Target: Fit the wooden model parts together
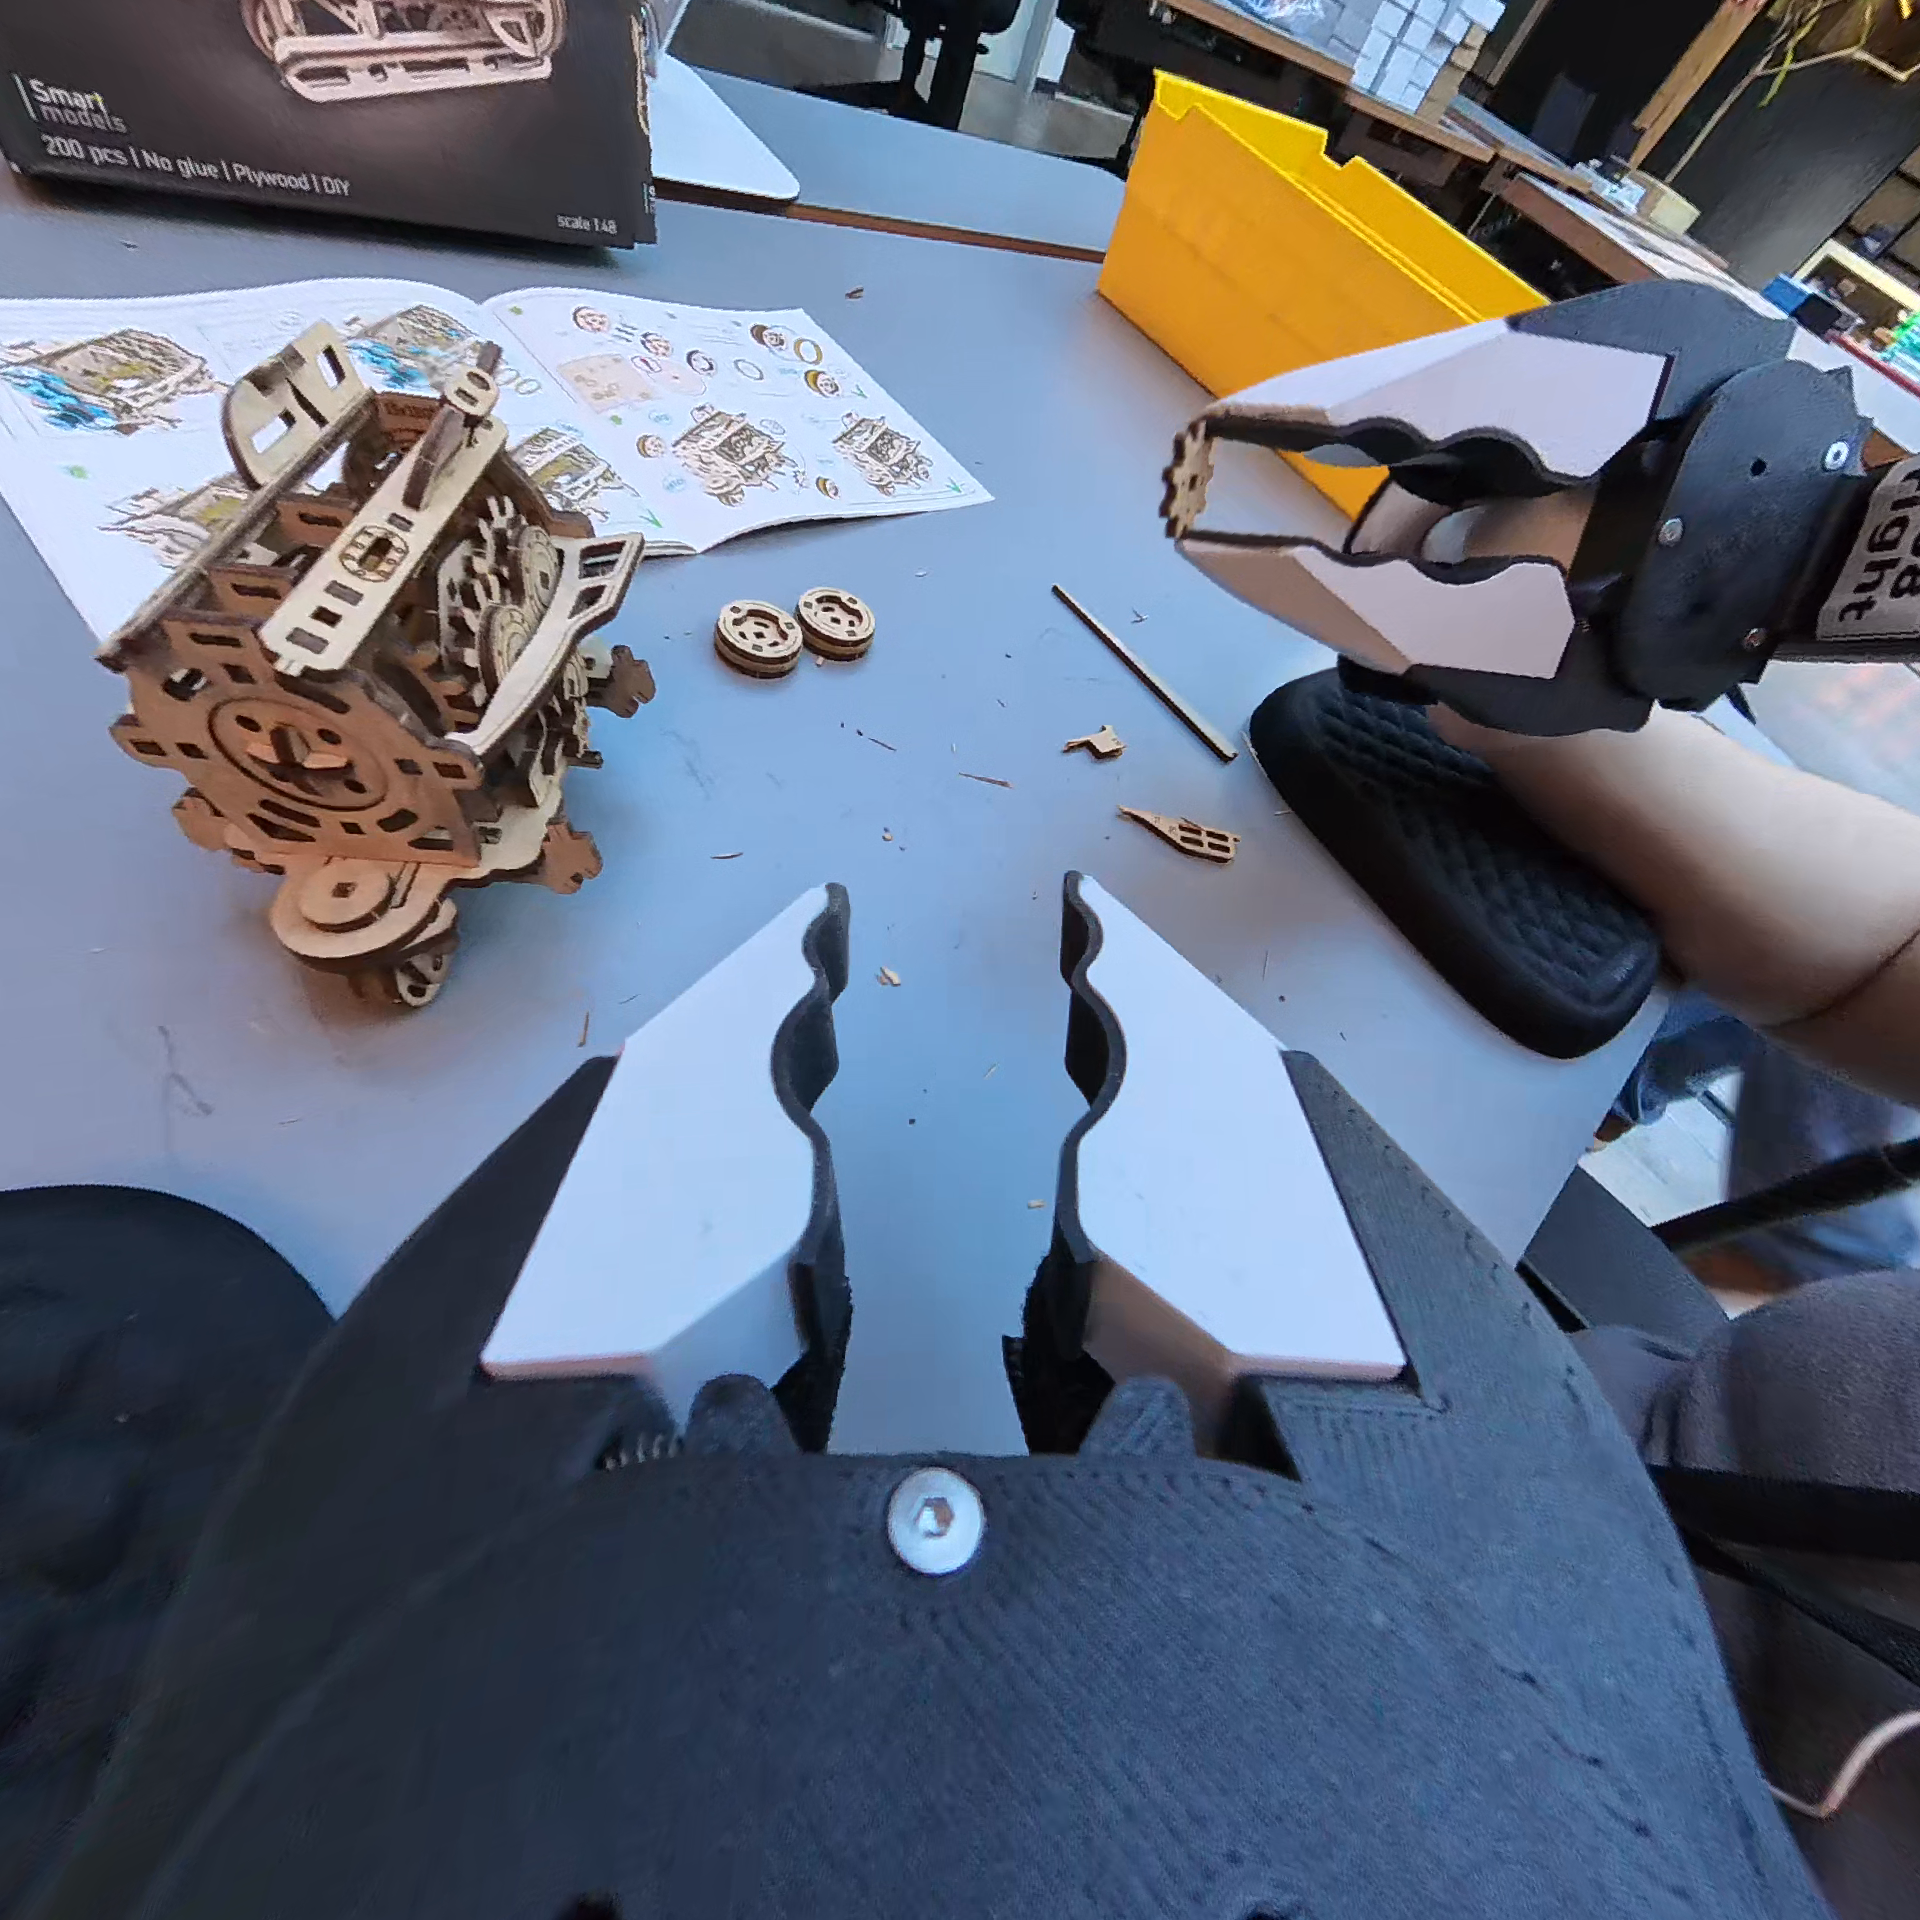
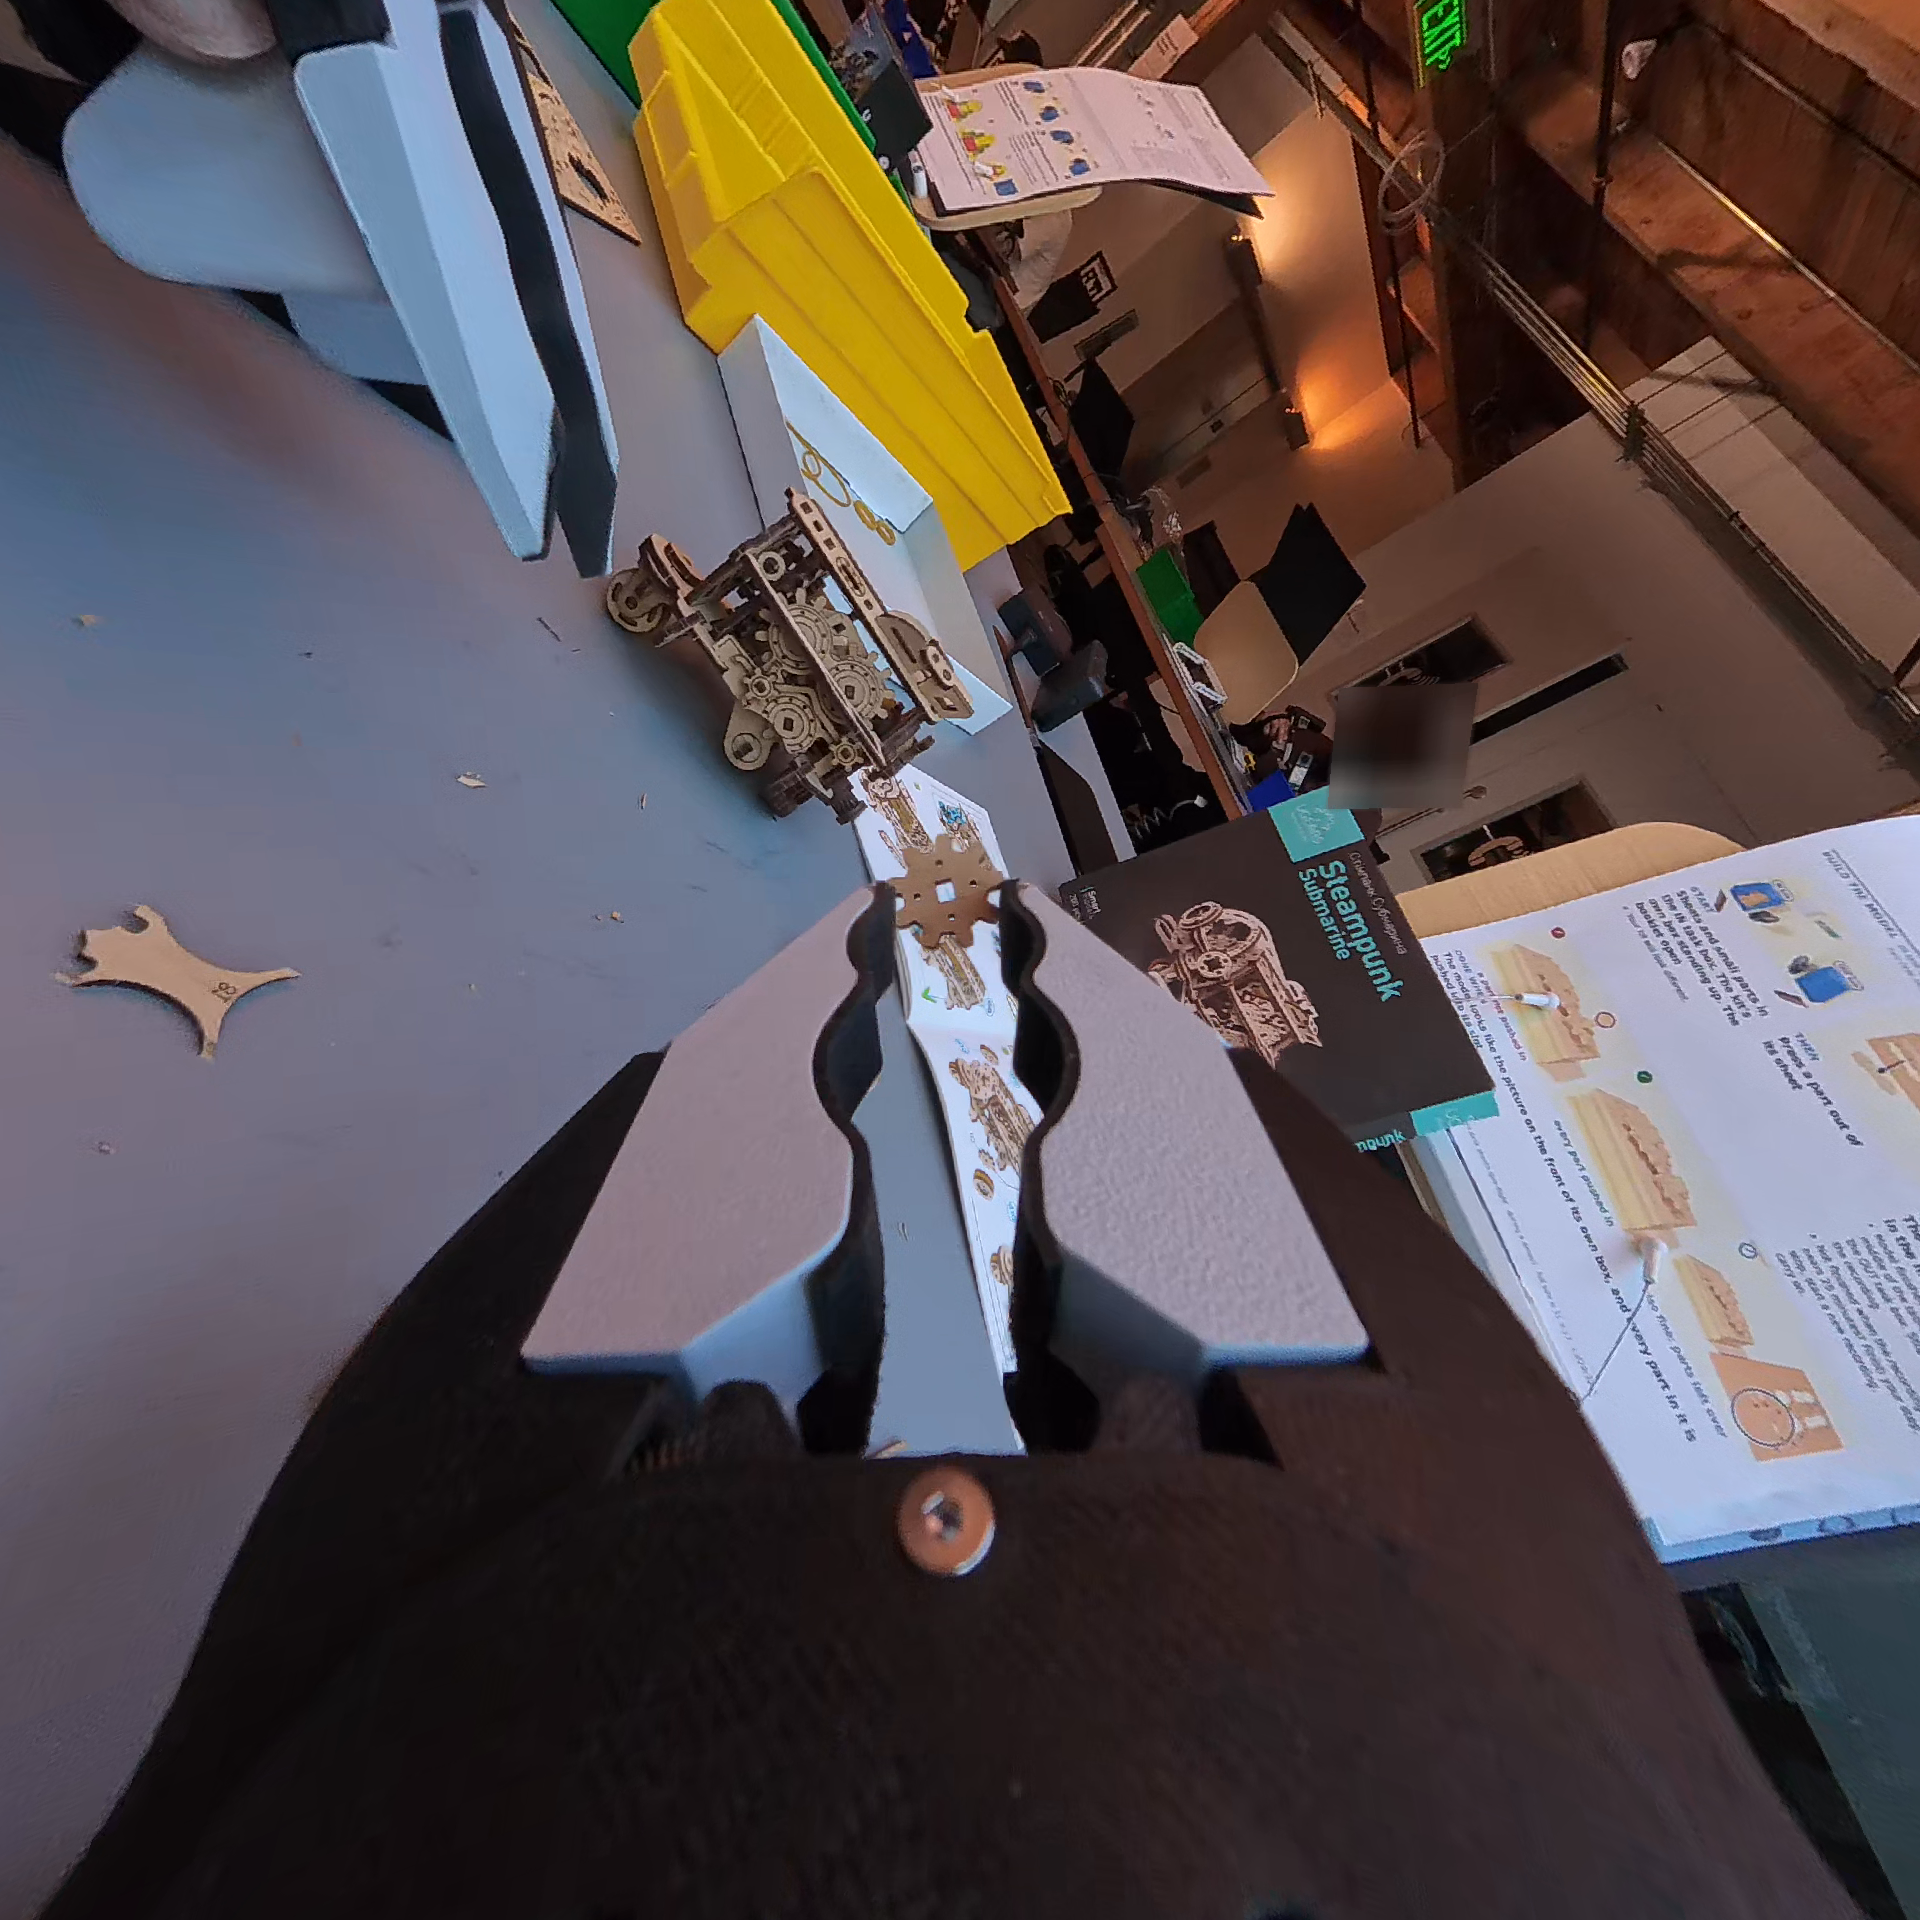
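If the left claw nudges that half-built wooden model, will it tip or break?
The wooden model probably tips easily: it leans on small wheels. Its thin fretted plywood and protruding tabs look fragile, so a push may snap or unseat parts. Likely light, so it slides on the grey table.

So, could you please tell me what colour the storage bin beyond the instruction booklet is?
Bright yellow; the bin shows best in the left wrist view.

The right gripper [image 2: 948, 914] clamps a small brown toothed wooden gear [image 2: 943, 902] with a square centre hole between its fingertips, at frame centre. Above it, the partly built wooden gear model [image 2: 800, 665] rests on the grey tabletop [image 2: 312, 727]. A flat pale wooden offcut [image 2: 171, 971] lies at left. Stacked yellow plastic bins [image 2: 831, 291] occupy the upper centre. The dark kit box [image 2: 1278, 987] stands right of centre.
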The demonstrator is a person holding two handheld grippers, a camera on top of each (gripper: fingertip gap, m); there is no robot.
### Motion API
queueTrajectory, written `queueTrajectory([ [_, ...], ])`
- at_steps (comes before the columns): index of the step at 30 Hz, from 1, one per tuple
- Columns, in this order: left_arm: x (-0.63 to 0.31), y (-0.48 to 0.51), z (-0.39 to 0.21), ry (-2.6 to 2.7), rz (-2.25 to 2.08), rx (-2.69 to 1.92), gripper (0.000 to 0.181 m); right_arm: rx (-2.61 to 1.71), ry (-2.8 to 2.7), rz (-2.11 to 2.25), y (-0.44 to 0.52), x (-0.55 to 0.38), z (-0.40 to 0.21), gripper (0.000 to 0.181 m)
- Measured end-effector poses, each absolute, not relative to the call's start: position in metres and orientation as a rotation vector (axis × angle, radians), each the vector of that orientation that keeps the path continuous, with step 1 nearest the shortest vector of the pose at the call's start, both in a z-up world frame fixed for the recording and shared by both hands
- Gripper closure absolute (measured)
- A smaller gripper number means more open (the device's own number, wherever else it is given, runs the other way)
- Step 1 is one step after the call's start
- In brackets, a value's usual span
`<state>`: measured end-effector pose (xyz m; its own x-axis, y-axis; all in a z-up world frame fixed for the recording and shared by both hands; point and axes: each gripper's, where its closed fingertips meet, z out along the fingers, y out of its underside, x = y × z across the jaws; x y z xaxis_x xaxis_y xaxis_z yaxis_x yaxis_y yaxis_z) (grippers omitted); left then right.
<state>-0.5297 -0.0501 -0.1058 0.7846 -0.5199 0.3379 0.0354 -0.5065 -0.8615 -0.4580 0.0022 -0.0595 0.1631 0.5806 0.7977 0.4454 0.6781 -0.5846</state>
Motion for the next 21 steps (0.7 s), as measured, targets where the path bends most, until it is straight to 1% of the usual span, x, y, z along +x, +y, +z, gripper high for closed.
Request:
queueTrajectory([
  [4,-0.522,-0.049,-0.108,0.381,-0.718,-1.997,0.142,-0.885,-1.509,0.116,-0.003,-0.461,-0.067,0.162],
  [8,-0.515,-0.043,-0.103,0.348,-0.767,-1.945,0.138,-0.837,-1.583,0.182,-0.023,-0.471,-0.075,0.162],
  [15,-0.488,-0.044,-0.088,0.379,-0.977,-1.847,0.148,-0.800,-1.604,0.189,-0.036,-0.476,-0.073,0.163],
  [21,-0.481,-0.043,-0.087,0.384,-1.008,-1.825,0.153,-0.782,-1.628,0.198,-0.043,-0.477,-0.075,0.162],
])
